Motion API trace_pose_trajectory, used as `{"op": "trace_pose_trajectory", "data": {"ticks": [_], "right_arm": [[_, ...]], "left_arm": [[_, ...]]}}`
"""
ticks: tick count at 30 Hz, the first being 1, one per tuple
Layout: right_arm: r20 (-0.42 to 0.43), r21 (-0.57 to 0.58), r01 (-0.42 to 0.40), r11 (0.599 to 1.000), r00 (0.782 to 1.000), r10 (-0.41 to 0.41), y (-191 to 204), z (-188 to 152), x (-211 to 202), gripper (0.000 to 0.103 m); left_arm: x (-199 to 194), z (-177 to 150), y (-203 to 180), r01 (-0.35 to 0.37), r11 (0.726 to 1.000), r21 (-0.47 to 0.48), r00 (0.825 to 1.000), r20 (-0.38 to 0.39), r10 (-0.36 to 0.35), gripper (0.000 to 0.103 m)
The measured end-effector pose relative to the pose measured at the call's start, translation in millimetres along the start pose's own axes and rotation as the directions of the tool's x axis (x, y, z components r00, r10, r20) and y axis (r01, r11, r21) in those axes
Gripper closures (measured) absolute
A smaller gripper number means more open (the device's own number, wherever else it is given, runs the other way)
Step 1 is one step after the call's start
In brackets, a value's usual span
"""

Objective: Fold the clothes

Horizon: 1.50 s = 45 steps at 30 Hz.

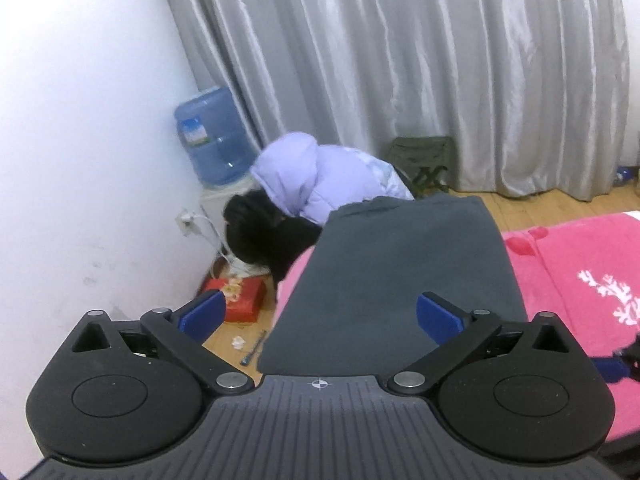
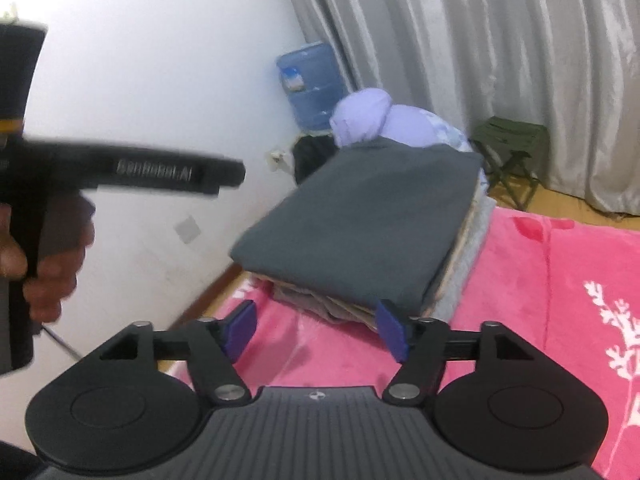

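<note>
While both tools stand with their blue-padded jaws spread wide and nothing between them, the left gripper (image 1: 320, 316) hangs low in its frame over the near end of the dark grey folded cloth garment (image 1: 400, 264). The right gripper (image 2: 316, 330) sits low centre of its view, just short of the stack's near corner.

That garment lies flat and squared as the top layer of a stack of folded clothes (image 2: 452, 280) at frame centre, on the pink floral blanket (image 2: 560, 280). Beneath it show paler beige and light blue-grey layers.

It looks soft, limp and light, likely to sag and unfold if lifted by one point. A hold at two corners of one edge, pinching all layers, would probably keep the fold. Its surface is matte, smooth, with barely a wrinkle.
</note>
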State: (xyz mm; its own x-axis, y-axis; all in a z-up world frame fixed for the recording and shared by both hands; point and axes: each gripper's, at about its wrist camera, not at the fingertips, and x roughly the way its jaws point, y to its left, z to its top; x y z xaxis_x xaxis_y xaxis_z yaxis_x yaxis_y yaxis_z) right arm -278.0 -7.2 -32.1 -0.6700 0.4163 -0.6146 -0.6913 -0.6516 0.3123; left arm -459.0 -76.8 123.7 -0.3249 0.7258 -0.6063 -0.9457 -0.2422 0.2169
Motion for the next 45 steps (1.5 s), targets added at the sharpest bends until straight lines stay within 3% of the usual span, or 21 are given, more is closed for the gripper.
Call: {"op": "trace_pose_trajectory", "data": {"ticks": [5, 7, 10, 14, 20, 23, 30, 37, 45], "right_arm": [[-0.031, 0.098, 0.081, 0.992, 0.996, -0.078, -8, -17, 24, 0.025], [-0.064, 0.130, 0.128, 0.983, 0.991, -0.121, -14, -26, 34, 0.024], [-0.108, 0.149, 0.203, 0.968, 0.976, -0.188, -14, -34, 44, 0.024], [-0.166, 0.188, 0.273, 0.943, 0.955, -0.244, -9, -38, 58, 0.022], [-0.155, 0.191, 0.326, 0.926, 0.941, -0.300, 9, -37, 69, 0.015], [-0.177, 0.174, 0.353, 0.919, 0.930, -0.323, 15, -35, 75, 0.012], [-0.199, 0.128, 0.415, 0.901, 0.901, -0.386, 27, -30, 83, 0.008], [-0.252, 0.192, 0.494, 0.848, 0.860, -0.444, 20, -31, 90, 0.008], [-0.248, 0.174, 0.527, 0.832, 0.841, -0.481, 26, -27, 91, 0.008]], "left_arm": [[40, -19, 5, 0.100, 0.989, -0.107, 0.994, -0.030, -0.104, 0.000], [55, -28, 5, 0.129, 0.984, -0.123, 0.989, -0.049, -0.136, 0.000], [60, -44, 4, 0.153, 0.983, -0.103, 0.988, -0.019, -0.155, 0.000], [71, -62, -4, 0.087, 0.996, -0.025, 0.992, -0.093, -0.089, 0.000], [73, -85, 1, 0.084, 0.996, 0.036, 0.992, -0.095, -0.081, 0.000], [79, -93, 4, 0.071, 0.996, 0.052, 0.989, -0.135, -0.063, 0.000], [86, -103, 17, 0.004, 1.000, 0.027, 0.982, -0.187, 0.001, 0.000], [89, -105, 26, -0.023, 1.000, 0.007, 0.976, -0.215, 0.024, 0.000], [90, -107, 36, -0.062, 0.998, -0.007, 0.969, -0.239, 0.059, 0.000]]}}
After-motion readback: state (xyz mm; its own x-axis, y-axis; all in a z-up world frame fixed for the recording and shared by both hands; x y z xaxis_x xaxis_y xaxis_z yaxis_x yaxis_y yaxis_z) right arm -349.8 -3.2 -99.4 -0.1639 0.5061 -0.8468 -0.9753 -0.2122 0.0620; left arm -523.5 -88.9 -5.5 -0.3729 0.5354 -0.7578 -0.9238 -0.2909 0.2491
